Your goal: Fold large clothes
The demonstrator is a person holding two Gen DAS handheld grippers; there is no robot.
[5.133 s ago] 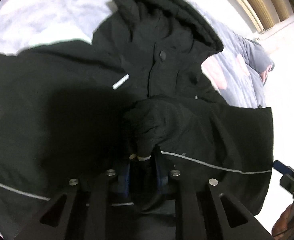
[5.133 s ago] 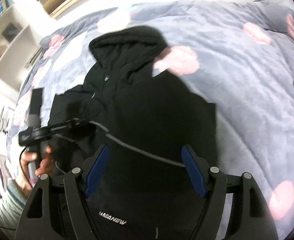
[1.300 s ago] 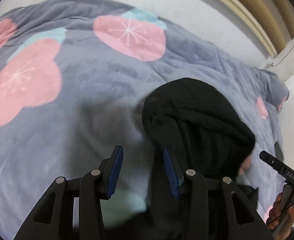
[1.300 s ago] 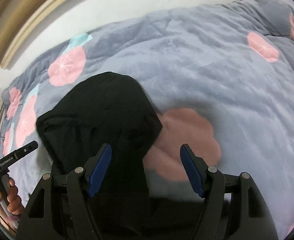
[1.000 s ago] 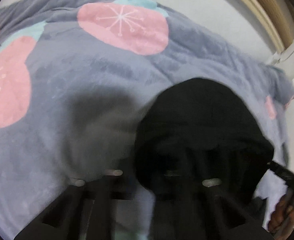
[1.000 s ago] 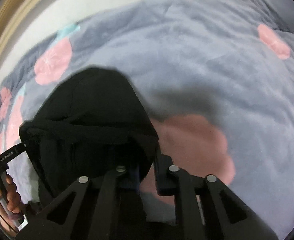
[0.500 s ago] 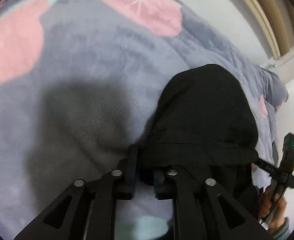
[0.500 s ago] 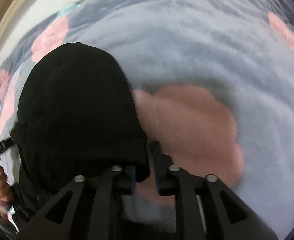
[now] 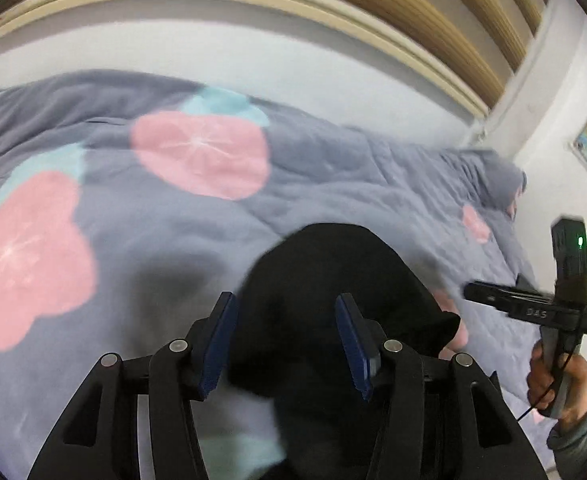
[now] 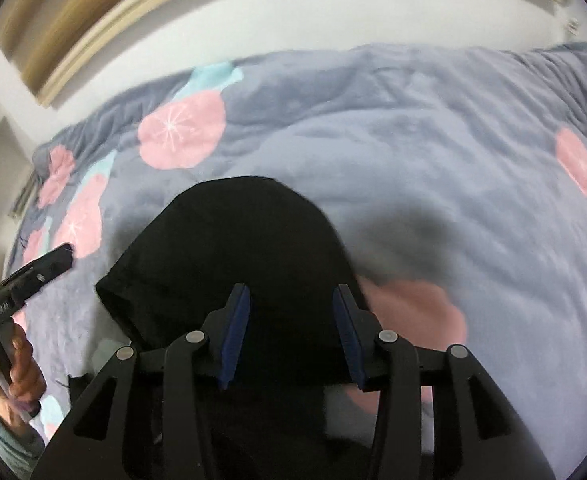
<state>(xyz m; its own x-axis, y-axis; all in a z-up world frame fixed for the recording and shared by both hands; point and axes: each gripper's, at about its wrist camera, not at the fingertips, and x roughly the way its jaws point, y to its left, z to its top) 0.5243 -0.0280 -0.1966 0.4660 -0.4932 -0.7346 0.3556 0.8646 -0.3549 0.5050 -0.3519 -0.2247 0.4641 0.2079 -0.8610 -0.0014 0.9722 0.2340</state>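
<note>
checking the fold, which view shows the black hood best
The right wrist view: the black hood lies almost whole, with its rounded top and left edge clear. The left wrist view shows the hood smaller, its lower part behind the jaws.

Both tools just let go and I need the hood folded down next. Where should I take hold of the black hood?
Probably grip the black hood at its rounded far edge, one tool per side, coming from above. That edge lies flat on the grey blanket, free and in reach. The left tool and right tool are open.
</note>
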